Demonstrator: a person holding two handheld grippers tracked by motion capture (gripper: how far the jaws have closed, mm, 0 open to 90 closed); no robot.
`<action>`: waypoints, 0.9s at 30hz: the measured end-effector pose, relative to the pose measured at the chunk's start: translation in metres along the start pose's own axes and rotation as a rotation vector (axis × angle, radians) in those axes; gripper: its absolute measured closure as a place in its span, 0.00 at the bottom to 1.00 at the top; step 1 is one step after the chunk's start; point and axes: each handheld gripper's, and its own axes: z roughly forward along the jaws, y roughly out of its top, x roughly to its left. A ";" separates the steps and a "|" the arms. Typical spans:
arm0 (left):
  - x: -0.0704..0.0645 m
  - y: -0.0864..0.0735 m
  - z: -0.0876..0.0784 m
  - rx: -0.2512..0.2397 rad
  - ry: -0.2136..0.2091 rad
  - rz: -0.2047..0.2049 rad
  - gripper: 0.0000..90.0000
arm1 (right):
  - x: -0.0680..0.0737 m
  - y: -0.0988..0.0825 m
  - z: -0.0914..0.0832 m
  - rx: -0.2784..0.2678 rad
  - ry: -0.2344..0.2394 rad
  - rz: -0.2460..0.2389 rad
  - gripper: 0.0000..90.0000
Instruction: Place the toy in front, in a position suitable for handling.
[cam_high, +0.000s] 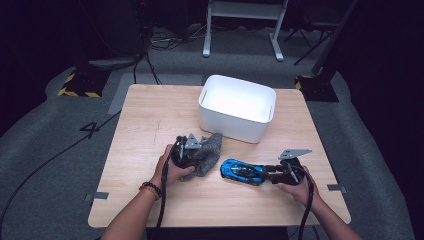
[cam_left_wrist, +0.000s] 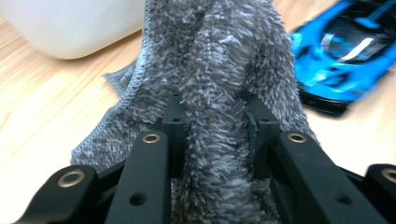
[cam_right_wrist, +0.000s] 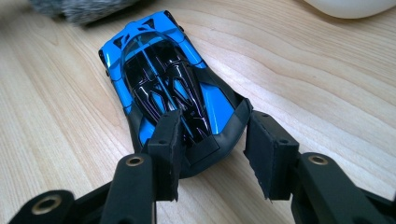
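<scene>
Gripping a fluffy grey microfibre cloth (cam_left_wrist: 219, 93), the left gripper (cam_left_wrist: 215, 126) has its two black jaws pressed into a thick fold of the fabric, which bulges up between them in the left gripper view. In the high view the same grey cloth (cam_high: 206, 156) lies bunched on the pale wooden table (cam_high: 145, 125), just in front of the near corner of the white rectangular plastic bin (cam_high: 237, 107), with the left gripper (cam_high: 196, 152) over its left part and the person's left hand (cam_high: 172, 167) wrapped round the gripper body.

To the right of the cloth, close beside it but apart from it, sits a glossy blue and black toy sports car (cam_high: 243, 171), resting on its wheels on the table. The right gripper (cam_right_wrist: 212, 140) is at the car's rear end (cam_right_wrist: 196, 135): its left jaw lies against the car's tail, while the right jaw stands just off the rear corner with a sliver of table showing between, so the pads straddle the tail without clamping it. From above, the right gripper (cam_high: 272, 173) lies low and level, pointing left at the car, held by the right hand (cam_high: 295, 182)
</scene>
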 end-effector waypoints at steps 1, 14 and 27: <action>0.002 0.001 0.003 0.000 -0.002 0.005 0.75 | -0.001 0.001 0.001 -0.001 0.007 -0.009 0.63; -0.004 0.018 0.035 0.068 -0.236 0.116 0.75 | -0.002 0.018 0.016 0.004 0.102 -0.212 0.63; -0.024 0.011 0.026 0.104 -0.369 0.144 0.76 | 0.000 0.022 0.012 0.025 -0.092 -0.240 0.42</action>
